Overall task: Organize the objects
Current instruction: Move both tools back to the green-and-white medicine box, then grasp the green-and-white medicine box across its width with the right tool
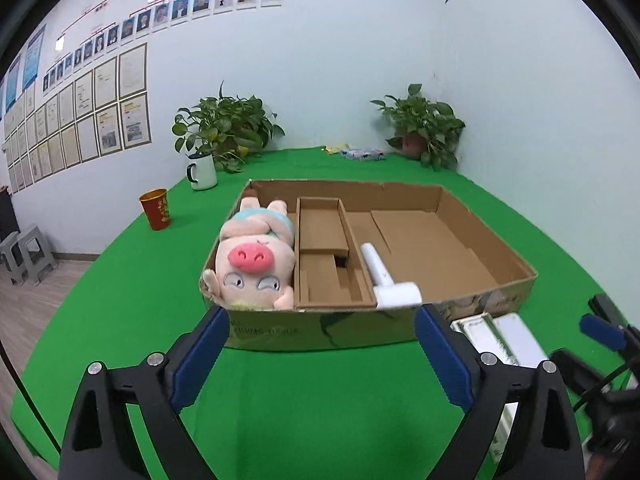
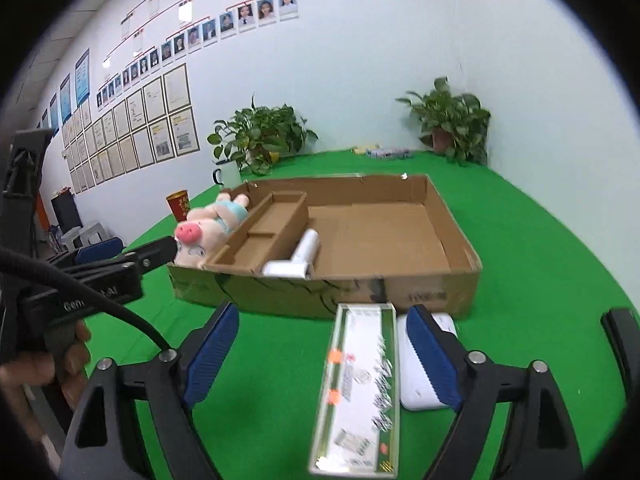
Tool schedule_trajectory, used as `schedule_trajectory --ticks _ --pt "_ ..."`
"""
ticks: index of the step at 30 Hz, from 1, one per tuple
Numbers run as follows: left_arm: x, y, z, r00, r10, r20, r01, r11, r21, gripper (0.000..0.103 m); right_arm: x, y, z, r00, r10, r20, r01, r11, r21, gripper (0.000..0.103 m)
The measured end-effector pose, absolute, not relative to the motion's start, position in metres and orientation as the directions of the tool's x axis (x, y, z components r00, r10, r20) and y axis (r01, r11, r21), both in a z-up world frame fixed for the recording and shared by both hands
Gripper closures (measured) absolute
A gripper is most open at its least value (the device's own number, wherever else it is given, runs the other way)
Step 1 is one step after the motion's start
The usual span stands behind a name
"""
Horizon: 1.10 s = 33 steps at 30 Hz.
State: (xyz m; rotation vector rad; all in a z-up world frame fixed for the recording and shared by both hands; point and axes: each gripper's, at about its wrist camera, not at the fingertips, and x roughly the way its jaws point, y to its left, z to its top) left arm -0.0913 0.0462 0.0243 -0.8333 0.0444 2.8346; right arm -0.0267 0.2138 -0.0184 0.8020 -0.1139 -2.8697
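The cardboard tray (image 2: 436, 196) sits on the green counter (image 2: 560, 260) and already holds a plush pig (image 1: 252, 256) in its left compartment and a white roller-shaped tool (image 1: 384, 280) against the near wall beside the divider. Two items remain outside, just in front of the tray's near wall: a long clear box (image 2: 360, 384) with printed labels and, touching its right side, a flat white device (image 2: 428, 360).

Judged step: sorting is partly done; the long clear box appears next. The next move calls for closing on its long sides and lifting it over the near wall into the wide empty compartment.

The right hand-held gripper (image 2: 324, 360) stands wide, straddling the box without pressing it. The left hand-held gripper (image 1: 322, 354) is equally wide and empty, facing the tray.
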Motion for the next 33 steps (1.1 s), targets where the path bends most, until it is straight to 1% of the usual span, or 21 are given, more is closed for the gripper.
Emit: schedule_trajectory --ticks 2,4,7,11,14,16,18,19,21,23,26,28,29,30,31,33 --pt "-0.093 0.043 0.018 -0.811 0.184 -0.556 -0.19 -0.981 -0.048 0.009 -0.025 0.226 -0.023 -0.828 -0.166 -0.535 0.116 -0.985 0.126 0.014" --pt "-0.092 0.041 0.011 -0.791 0.227 -0.568 -0.214 -0.973 -0.09 0.009 -0.024 0.234 -0.03 -0.817 -0.159 -0.555 0.102 -0.986 0.131 0.014" --pt "-0.09 0.045 0.002 -0.779 0.258 -0.572 -0.238 -0.965 -0.111 0.009 -0.022 0.238 -0.045 -0.781 -0.169 -0.601 0.099 -0.984 0.147 0.014" --pt "-0.088 0.055 -0.007 -0.761 0.31 -0.57 -0.29 -0.948 -0.128 0.009 -0.018 0.224 -0.068 -0.726 -0.166 -0.667 0.143 -0.986 0.091 0.014" --pt "-0.095 0.063 -0.022 -0.701 0.378 -0.605 -0.348 -0.921 -0.172 0.009 -0.02 0.213 -0.082 -0.687 -0.175 -0.706 0.167 -0.983 0.08 0.014" --pt "-0.103 0.068 -0.037 -0.657 0.4 -0.638 -0.362 -0.911 -0.198 0.009 -0.022 0.213 -0.086 -0.676 -0.167 -0.718 0.153 -0.985 0.085 0.014" --pt "-0.107 0.072 -0.045 -0.63 0.422 -0.652 -0.371 -0.901 -0.224 0.009 -0.027 0.216 -0.089 -0.664 -0.159 -0.731 0.135 -0.987 0.093 0.015" --pt "-0.108 0.072 -0.048 -0.621 0.433 -0.653 -0.376 -0.896 -0.237 0.009 -0.029 0.216 -0.089 -0.662 -0.155 -0.733 0.133 -0.987 0.089 0.017" --pt "-0.11 0.074 -0.051 -0.603 0.459 -0.652 -0.382 -0.884 -0.269 0.009 -0.031 0.212 -0.092 -0.657 -0.139 -0.741 0.147 -0.988 0.055 0.038" --pt "-0.111 0.075 -0.054 -0.564 0.503 -0.654 -0.4 -0.86 -0.317 0.009 -0.034 0.208 -0.091 -0.65 -0.13 -0.749 0.156 -0.987 0.037 0.038" --pt "-0.11 0.075 -0.058 -0.513 0.549 -0.66 -0.424 -0.83 -0.362 0.009 -0.029 0.202 -0.085 -0.635 -0.214 -0.742 0.213 -0.972 0.098 0.038" --pt "-0.112 0.077 -0.064 -0.471 0.574 -0.671 -0.436 -0.812 -0.388 0.009 -0.02 0.197 -0.081 -0.63 -0.247 -0.736 0.247 -0.963 0.112 0.037" --pt "-0.113 0.078 -0.067 -0.454 0.584 -0.673 -0.438 -0.804 -0.403 0.009 -0.016 0.195 -0.081 -0.628 -0.259 -0.734 0.258 -0.959 0.117 0.033" --pt "-0.116 0.079 -0.072 -0.432 0.6 -0.673 -0.435 -0.793 -0.427 0.009 -0.013 0.193 -0.082 -0.625 -0.257 -0.737 0.259 -0.959 0.115 0.024" --pt "-0.118 0.081 -0.074 -0.418 0.611 -0.672 -0.434 -0.784 -0.443 0.009 -0.011 0.192 -0.083 -0.625 -0.245 -0.741 0.253 -0.962 0.105 0.021" --pt "-0.125 0.086 -0.079 -0.384 0.638 -0.668 -0.427 -0.764 -0.484 0.009 -0.011 0.188 -0.087 -0.625 -0.223 -0.748 0.25 -0.965 0.078 0.021"
